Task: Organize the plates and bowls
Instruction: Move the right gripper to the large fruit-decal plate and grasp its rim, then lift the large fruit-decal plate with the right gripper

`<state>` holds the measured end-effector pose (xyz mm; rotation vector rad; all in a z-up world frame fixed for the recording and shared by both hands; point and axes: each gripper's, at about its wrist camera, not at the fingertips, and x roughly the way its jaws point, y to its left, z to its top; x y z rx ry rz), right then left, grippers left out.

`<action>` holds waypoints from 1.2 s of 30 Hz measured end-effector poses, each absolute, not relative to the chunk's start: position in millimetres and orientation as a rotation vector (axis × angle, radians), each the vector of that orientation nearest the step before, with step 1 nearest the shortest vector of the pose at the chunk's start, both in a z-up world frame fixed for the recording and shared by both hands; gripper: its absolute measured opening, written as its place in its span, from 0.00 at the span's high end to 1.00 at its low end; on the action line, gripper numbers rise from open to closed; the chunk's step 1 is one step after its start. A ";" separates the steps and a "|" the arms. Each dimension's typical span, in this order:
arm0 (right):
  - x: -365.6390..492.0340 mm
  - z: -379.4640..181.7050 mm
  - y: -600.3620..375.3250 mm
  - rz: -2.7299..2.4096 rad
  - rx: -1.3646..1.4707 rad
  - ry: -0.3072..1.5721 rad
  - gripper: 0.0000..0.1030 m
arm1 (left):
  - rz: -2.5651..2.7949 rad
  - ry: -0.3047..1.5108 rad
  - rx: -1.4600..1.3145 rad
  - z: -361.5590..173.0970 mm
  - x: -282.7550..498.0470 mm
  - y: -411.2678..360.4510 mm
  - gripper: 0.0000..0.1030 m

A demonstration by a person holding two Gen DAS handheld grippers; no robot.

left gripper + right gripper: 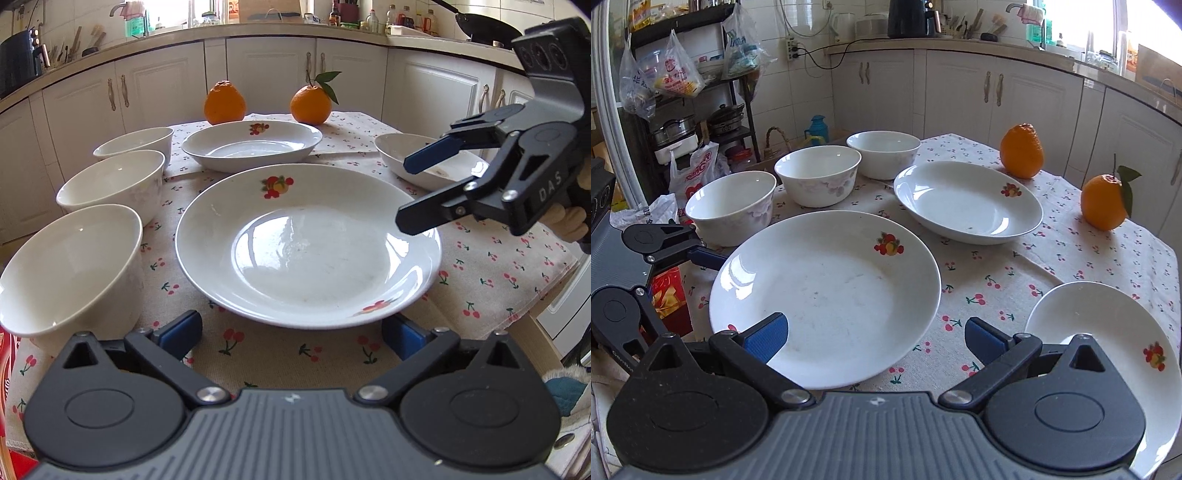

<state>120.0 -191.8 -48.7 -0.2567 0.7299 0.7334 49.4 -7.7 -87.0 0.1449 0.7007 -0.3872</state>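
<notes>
A large white plate with fruit prints [306, 243] [827, 295] lies in the middle of the table. A second plate [253, 146] [967, 201] lies behind it, and a third [424, 160] [1108, 332] at the right. Three white bowls [70, 266] [110, 184] [135, 142] stand in a row on the left; they show in the right wrist view too [731, 206] [818, 177] [882, 147]. My left gripper [291, 334] is open at the large plate's near edge. My right gripper [875, 338] [410, 192] is open over that plate's right rim.
Two oranges [225, 101] [310, 103] sit at the back of the cherry-print tablecloth [498, 266]. White kitchen cabinets [269, 74] ring the table. A rack with pots and bags [683, 110] stands beyond the left side.
</notes>
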 end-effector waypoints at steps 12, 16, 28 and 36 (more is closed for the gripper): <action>164.1 -73.0 -173.5 0.876 -0.194 0.925 0.00 | -0.393 0.705 0.148 -84.3 50.9 -8.1 0.00; 178.0 -74.7 -168.8 0.903 -0.197 0.951 0.00 | -0.394 0.701 0.159 -83.6 51.3 -9.6 0.00; 209.7 -74.0 -154.7 0.988 -0.214 0.995 0.00 | -0.418 0.691 0.169 -83.3 52.3 -12.4 0.02; 223.2 -69.4 -153.5 1.023 -0.181 1.015 0.00 | -0.433 0.693 0.171 -82.9 55.5 -14.8 0.03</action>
